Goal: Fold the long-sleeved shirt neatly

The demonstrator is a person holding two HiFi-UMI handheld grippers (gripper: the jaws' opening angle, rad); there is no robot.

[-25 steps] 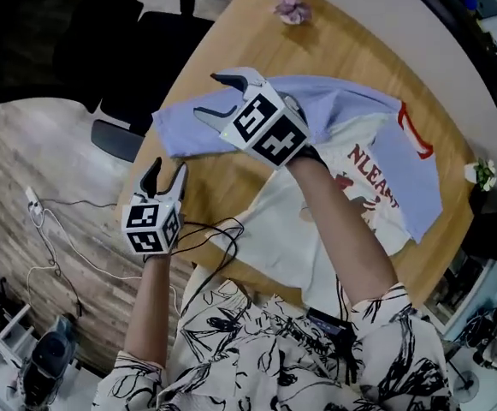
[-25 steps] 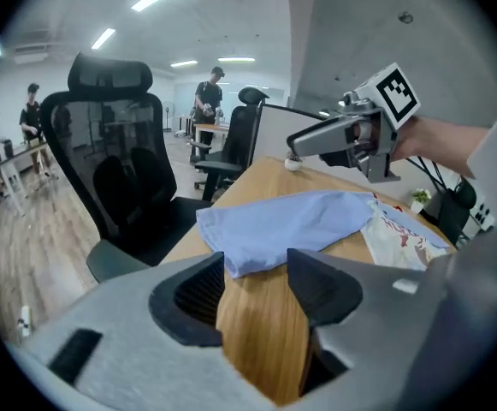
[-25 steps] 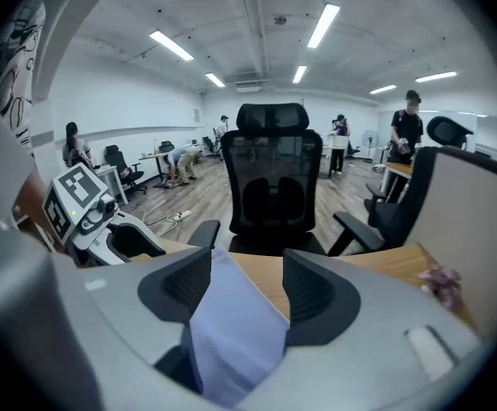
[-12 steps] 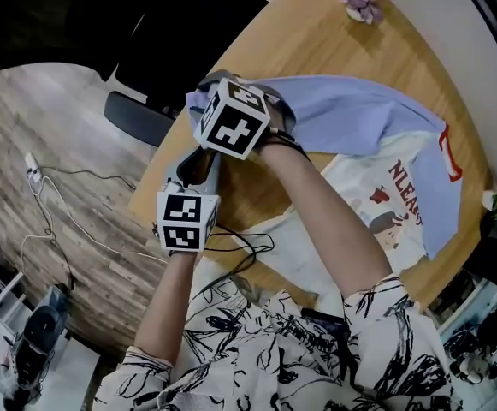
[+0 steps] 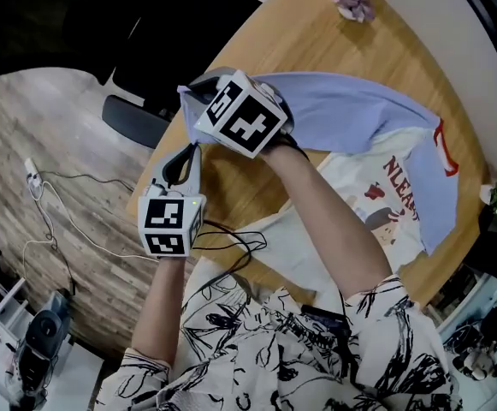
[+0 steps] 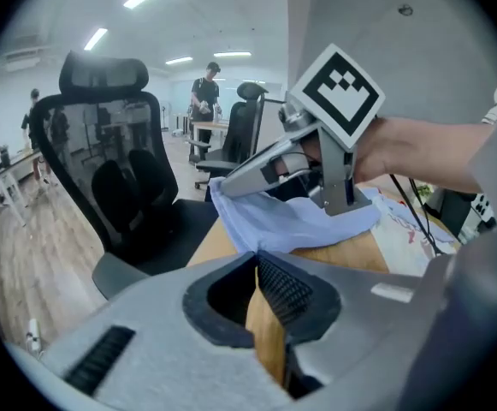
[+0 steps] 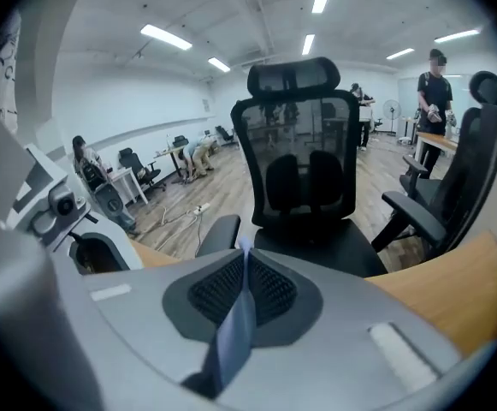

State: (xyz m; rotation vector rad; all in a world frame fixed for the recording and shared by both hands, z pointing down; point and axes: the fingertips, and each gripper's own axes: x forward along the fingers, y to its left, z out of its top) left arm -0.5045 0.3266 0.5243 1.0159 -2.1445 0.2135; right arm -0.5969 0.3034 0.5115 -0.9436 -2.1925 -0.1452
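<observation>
Right gripper view: right gripper (image 7: 245,253) fingers just closed onto the blue sleeve (image 7: 233,336); left gripper (image 6: 257,260) fingers together, empty. Draw it flat across the shirt (image 5: 376,187).

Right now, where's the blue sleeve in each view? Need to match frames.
Head view: the blue sleeve runs across the upper table, its left end at the right claw.
Left gripper view: centre, a bunched end under the right claw.
Right gripper view: bottom centre, a thin strip pinched in that claw.
Shared landmark: the wooden table.
</observation>
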